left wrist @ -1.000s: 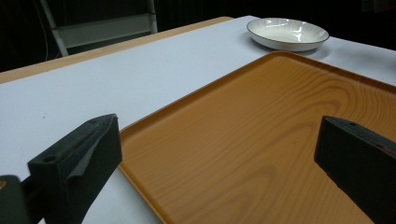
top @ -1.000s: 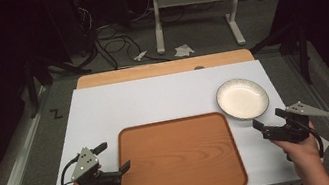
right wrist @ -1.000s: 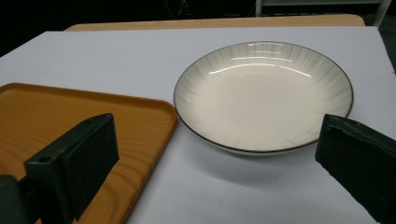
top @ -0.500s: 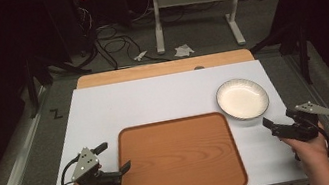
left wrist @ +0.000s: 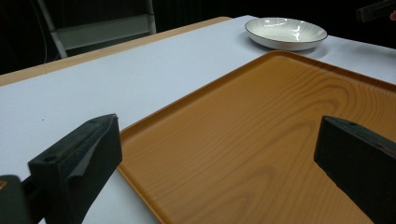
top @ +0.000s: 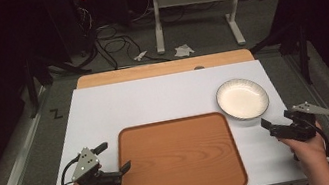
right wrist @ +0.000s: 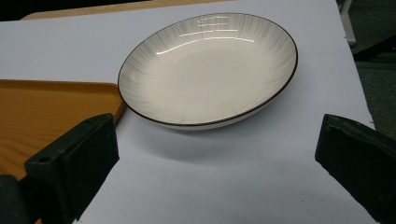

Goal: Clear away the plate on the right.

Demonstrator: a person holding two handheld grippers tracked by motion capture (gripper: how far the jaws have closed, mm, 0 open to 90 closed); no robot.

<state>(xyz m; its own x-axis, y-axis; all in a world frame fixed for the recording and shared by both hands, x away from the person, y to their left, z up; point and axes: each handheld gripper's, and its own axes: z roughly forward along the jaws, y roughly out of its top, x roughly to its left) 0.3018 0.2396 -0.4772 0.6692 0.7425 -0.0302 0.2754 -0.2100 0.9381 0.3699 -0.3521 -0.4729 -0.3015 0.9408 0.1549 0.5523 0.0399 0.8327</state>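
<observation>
- On a white surface (top: pixel 153 99), a rectangular orange-brown tray (top: pixel 178 158) with wood grain, rounded corners and a low raised rim lies empty at the near edge, in front of the person.
- Just beyond the tray's far right corner sits a shallow white bowl (top: pixel 242 98), glossy inside, with faint grey streaks radiating under a thin dark rim; it stands upright and empty, close to the tray but not touching it.
- At the left, the left tongs (top: pixel 113 164) are held low beside the tray's left edge, released, jaws spread wide; in the left gripper view the tray (left wrist: pixel 261 140) runs between them, with the bowl (left wrist: pixel 286 32) at the far corner.
- At the right, the right tongs (top: pixel 279 124) hover just short of the bowl, likewise released and gripping nothing; the right gripper view frames the bowl (right wrist: pixel 208 70) ahead of the wide-set jaws, the tray's corner (right wrist: pixel 51 112) at its left.
- Beyond the surface, a white metal stand (top: pixel 194 11), cables and crumpled paper scraps (top: pixel 183 49) lie on the grey floor.
</observation>
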